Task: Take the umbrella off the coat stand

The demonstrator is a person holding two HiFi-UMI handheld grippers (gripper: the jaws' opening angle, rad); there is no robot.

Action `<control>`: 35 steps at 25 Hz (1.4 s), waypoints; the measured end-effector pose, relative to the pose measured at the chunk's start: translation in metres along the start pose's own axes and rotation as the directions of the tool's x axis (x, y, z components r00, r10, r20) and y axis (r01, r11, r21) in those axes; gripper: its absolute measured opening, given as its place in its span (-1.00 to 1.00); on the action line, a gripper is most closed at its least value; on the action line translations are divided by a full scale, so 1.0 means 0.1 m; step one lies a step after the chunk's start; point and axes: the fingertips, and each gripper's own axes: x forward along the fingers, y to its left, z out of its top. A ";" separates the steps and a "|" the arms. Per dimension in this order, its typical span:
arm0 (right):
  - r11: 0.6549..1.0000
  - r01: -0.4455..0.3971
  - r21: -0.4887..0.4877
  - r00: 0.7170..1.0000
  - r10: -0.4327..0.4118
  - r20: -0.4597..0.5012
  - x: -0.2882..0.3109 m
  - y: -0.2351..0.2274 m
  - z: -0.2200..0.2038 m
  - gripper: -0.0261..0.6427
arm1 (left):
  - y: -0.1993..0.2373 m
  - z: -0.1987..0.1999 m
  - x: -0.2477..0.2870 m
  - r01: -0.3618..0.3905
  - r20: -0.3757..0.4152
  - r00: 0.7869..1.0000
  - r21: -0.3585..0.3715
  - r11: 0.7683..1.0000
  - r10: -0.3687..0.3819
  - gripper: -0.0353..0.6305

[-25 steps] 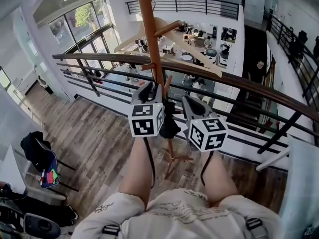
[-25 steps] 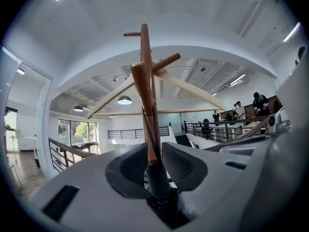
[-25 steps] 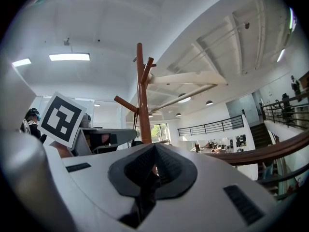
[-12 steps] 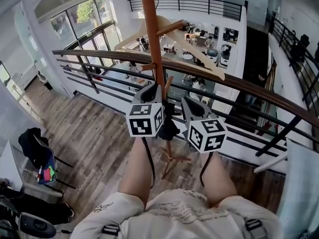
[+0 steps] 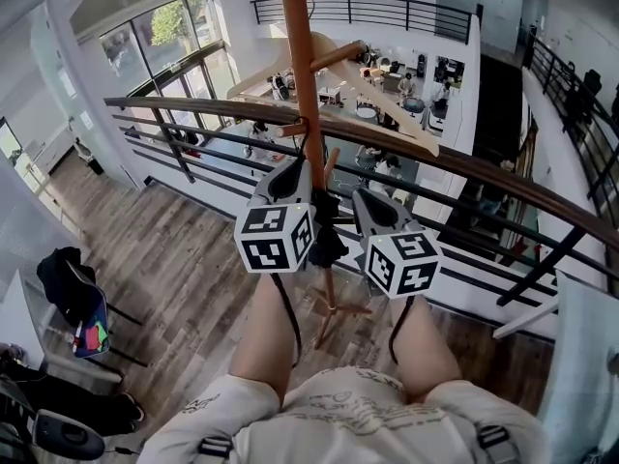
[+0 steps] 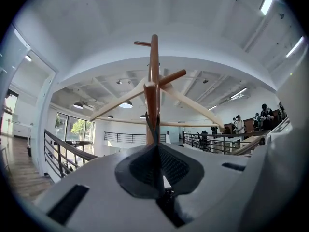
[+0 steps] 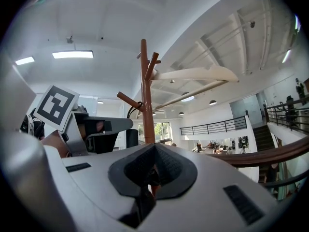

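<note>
Coat stand [image 5: 304, 66] rises straight ahead of the left hand-held gripper [image 6: 155, 148] and the right hand-held gripper [image 7: 153, 151]. Dark folded umbrella [image 5: 329, 245] hangs between the two, just under their tips. Left jaws pressed together on the umbrella's thin strap [image 6: 153, 125], which runs up to a peg [image 6: 150, 93]. Right jaws closed on a dark bit, apparently the umbrella.

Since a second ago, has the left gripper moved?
Yes. The left gripper has drawn back from the coat stand: its peg now looks smaller and farther from the jaws.
</note>
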 end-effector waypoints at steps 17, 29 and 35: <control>0.999 -0.052 0.010 0.998 0.051 0.040 -0.08 0.48 0.05 -0.91 | 0.20 0.29 -0.73 -0.034 0.061 0.998 0.001 0.999 0.034 -0.87; 0.996 -0.088 0.023 0.995 0.086 0.055 -0.11 0.90 0.07 -0.91 | 0.14 0.50 -1.05 -0.027 0.093 0.995 0.049 0.998 0.023 -0.87; 0.996 -0.089 0.031 0.993 0.086 0.083 -0.16 0.97 0.17 -0.91 | 0.22 0.46 -1.24 -0.040 0.095 0.995 0.031 0.999 0.037 -0.87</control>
